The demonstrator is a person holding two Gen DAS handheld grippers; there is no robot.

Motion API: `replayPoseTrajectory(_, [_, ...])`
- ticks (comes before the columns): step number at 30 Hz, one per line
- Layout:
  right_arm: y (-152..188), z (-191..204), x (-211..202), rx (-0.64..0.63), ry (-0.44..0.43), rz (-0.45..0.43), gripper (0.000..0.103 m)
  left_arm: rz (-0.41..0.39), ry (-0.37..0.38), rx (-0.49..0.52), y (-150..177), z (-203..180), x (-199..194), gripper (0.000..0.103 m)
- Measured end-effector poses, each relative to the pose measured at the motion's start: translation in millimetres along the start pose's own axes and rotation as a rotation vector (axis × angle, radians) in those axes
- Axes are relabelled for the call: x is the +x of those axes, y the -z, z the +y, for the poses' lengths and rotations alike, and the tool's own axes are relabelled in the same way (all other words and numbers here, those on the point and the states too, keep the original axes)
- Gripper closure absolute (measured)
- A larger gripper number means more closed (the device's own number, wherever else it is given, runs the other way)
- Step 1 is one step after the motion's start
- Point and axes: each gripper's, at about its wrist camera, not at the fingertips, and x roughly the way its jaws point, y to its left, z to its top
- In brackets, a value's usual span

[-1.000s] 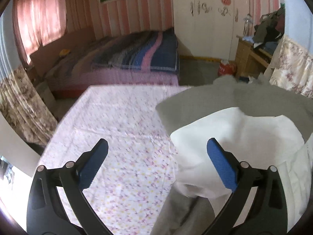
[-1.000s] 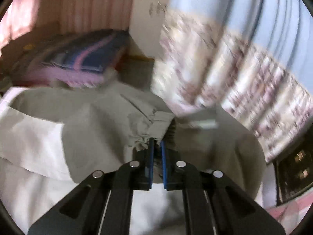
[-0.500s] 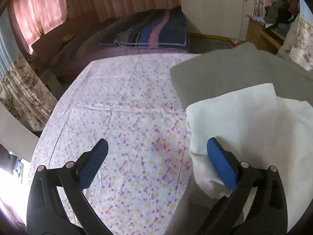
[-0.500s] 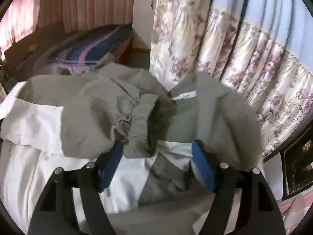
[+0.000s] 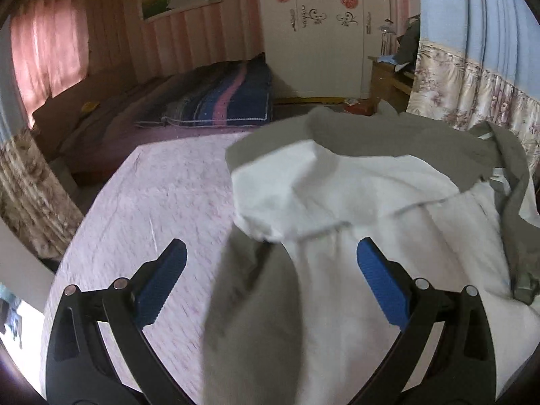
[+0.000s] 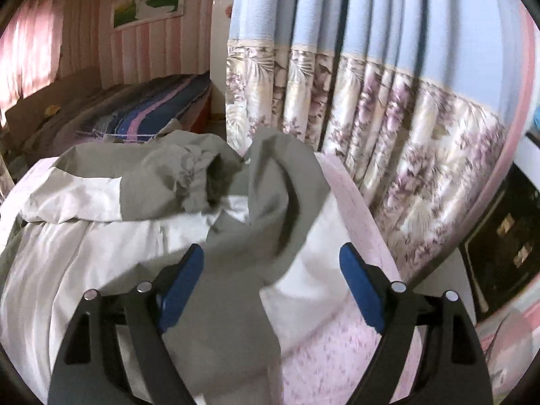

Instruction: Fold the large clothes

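Observation:
A large grey and white jacket [image 5: 354, 202] lies rumpled on a table covered with a pink floral cloth [image 5: 162, 195]. My left gripper [image 5: 270, 270] is open and empty, above the jacket's left side, where a grey sleeve [image 5: 256, 310] runs between the fingers. In the right wrist view the jacket [image 6: 101, 236] fills the left and middle, with a gathered grey cuff [image 6: 199, 182] on top. My right gripper [image 6: 270, 276] is open and empty over a grey fold near the jacket's right edge.
A bed with a striped blanket [image 5: 219, 101] stands beyond the table. A white wardrobe [image 5: 314, 33] and a wooden desk [image 5: 388, 77] are at the back. A flowered curtain [image 6: 388, 118] hangs close on the right. The pink cloth [image 6: 337, 337] reaches the table's right edge.
My right gripper was shut on the grey cuff, then opened and let it go; the cuff now lies on the jacket. Both grippers have drawn back and tilted up.

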Motion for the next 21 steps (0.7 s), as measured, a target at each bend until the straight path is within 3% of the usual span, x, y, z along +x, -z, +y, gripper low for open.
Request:
replayPoseTrajectory(4, [29, 2, -23, -0.008, -0.039, -0.009, 0.019, 0.0, 0.029, -0.056, 24, -20, -19, 0.003])
replayPoseTrajectory(11, [63, -2, -45, -0.031, -0.036, -0.022, 0.019, -0.015, 0.102, -0.02, 53, -89, -55, 0.003])
replayPoseTrajectory(21, [64, -46, -51, 0.032, -0.015, -0.044, 0.018, 0.011, 0.15, 0.004, 54, -188, -59, 0.003])
